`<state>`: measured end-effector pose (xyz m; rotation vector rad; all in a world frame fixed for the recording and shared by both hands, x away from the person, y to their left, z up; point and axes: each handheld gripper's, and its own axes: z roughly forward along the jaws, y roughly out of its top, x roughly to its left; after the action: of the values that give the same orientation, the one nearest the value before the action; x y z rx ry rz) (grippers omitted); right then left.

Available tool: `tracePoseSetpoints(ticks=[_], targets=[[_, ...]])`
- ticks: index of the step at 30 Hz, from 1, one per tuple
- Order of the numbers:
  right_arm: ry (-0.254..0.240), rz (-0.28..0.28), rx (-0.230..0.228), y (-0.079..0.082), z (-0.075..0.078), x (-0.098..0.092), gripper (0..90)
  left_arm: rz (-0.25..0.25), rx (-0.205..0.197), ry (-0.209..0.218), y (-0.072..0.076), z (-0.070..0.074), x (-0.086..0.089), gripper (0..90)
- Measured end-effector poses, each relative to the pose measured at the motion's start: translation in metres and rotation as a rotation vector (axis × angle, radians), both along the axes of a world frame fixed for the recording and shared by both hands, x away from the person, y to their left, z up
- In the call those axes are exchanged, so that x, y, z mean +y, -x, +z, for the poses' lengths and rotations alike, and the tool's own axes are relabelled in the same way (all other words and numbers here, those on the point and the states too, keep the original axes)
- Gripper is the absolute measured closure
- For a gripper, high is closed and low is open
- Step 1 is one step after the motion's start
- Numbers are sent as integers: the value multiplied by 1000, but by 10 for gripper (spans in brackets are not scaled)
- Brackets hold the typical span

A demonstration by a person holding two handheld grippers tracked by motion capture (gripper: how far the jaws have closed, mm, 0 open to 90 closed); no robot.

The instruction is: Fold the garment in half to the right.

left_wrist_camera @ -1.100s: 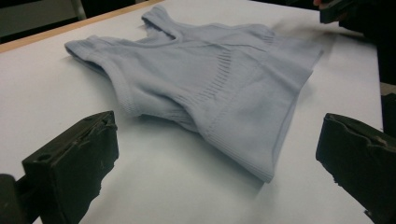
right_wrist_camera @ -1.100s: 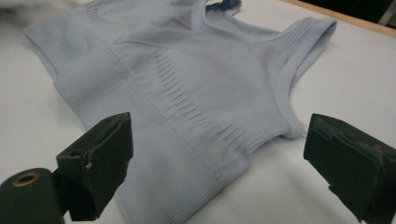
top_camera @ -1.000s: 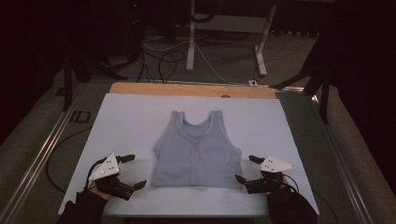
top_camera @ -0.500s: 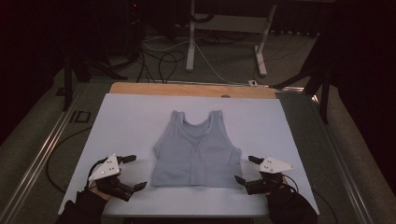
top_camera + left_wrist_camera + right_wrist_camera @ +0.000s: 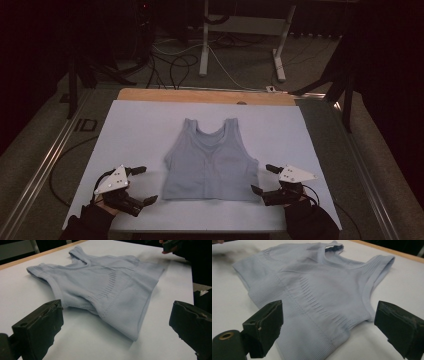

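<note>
1. A pale blue top (image 5: 211, 165) lies flat near the middle of the white counter (image 5: 140, 125), straps toward the far wooden edge (image 5: 200, 96), hem toward the person.
2. The left gripper (image 5: 141, 186) sits just beside the top's near left hem corner, not touching it. Its fingers (image 5: 150, 200) are spread wide and hold nothing.
3. In the left gripper view the two black fingers (image 5: 40, 327) stand far apart, with the top (image 5: 105, 287) ahead of them and its hem corner between them, farther on.
4. The right gripper (image 5: 265, 180) sits just beside the top's near right hem corner, also apart from the cloth. Its fingers (image 5: 257, 190) are wide open and empty.
5. In the right gripper view the fingers (image 5: 265, 327) frame the top (image 5: 312, 290), whose ribbed hem and armhole lie just beyond them.
6. Gloved hands (image 5: 107, 200) hold both grippers at the counter's near edge, on either side of the top.
7. A grey three-cornered plate (image 5: 112, 180) tops each gripper.
</note>
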<state>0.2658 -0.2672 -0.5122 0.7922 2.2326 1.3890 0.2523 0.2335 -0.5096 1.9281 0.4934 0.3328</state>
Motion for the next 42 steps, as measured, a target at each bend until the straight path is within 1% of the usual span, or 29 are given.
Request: tracePoseSetpoints(ticks=[1, 4, 6, 7, 8, 9, 12, 13, 14, 15, 17, 18, 20, 22, 23, 24, 26, 29, 30, 31, 32, 33, 34, 35, 36, 38, 40, 42], targets=[[1, -8, -5, 1, 2, 0, 85, 0, 3, -1, 0, 1, -1, 5], [-2, -6, -10, 2, 5, 1, 85, -6, 5, -7, 1, 3, -3, 5], [5, -8, -9, 2, 11, 3, 85, -18, 19, -3, 2, 7, -8, 5], [1, -4, -20, 3, 14, 4, 85, -18, 19, -3, 2, 7, -8, 5], [-7, 6, -28, 3, 17, 5, 85, -30, 22, -20, 3, 10, -14, 5], [-8, 8, -31, 3, 19, 7, 85, -37, 20, -26, 3, 12, -16, 5], [16, 21, -45, 0, 27, 11, 85, -53, 15, -23, 4, 22, -21, 5], [19, 28, -51, -2, 30, 12, 85, -53, 15, -23, 4, 22, -21, 5], [19, 32, -58, -4, 33, 13, 85, -57, 6, -23, 5, 29, -23, 5], [24, 33, -62, -5, 36, 14, 85, -57, 6, -23, 5, 29, -23, 5], [20, 33, -78, -9, 42, 17, 85, -59, 12, -10, 4, 37, -25, 5], [11, 35, -79, -11, 44, 17, 85, -59, 12, -10, 4, 37, -25, 5], [2, 33, -85, -16, 50, 19, 86, -55, 8, -15, 3, 43, -27, 5], [4, 39, -94, -22, 55, 22, 86, -47, 12, -19, 2, 46, -28, 5], [4, 39, -94, -22, 55, 22, 86, -47, 12, -19, 2, 46, -28, 5], [10, 49, -107, -28, 61, 26, 91, -45, 11, -28, 0, 48, -29, 5], [10, 59, -117, -32, 66, 30, 91, -36, 10, -35, -1, 49, -29, 5], [10, 70, -126, -38, 71, 34, 91, -16, 16, -36, -3, 50, -29, 5], [10, 73, -125, -41, 73, 37, 91, -8, 17, -47, -5, 52, -30, 5], [8, 86, -122, -46, 77, 41, 91, -8, 17, -47, -5, 52, -30, 5], [8, 94, -121, -50, 79, 44, 91, 4, 16, -55, -7, 54, -32, 5], [4, 99, -121, -54, 81, 47, 91, 8, 23, -58, -8, 55, -33, 5], [4, 99, -121, -54, 81, 47, 91, 8, 23, -58, -8, 55, -33, 5], [-22, 110, -116, -60, 84, 53, 91, 18, 24, -56, -9, 57, -34, 5], [-28, 111, -117, -63, 86, 56, 91, 18, 18, -59, -9, 58, -35, 5], [-20, 125, -129, -69, 90, 64, 91, 23, 17, -66, -10, 59, -38, 6], [-9, 133, -133, -75, 93, 72, 91, 32, 13, -74, -10, 61, -40, 5], [-4, 144, -133, -82, 96, 79, 91, 32, 11, -72, -11, 62, -41, 5]])
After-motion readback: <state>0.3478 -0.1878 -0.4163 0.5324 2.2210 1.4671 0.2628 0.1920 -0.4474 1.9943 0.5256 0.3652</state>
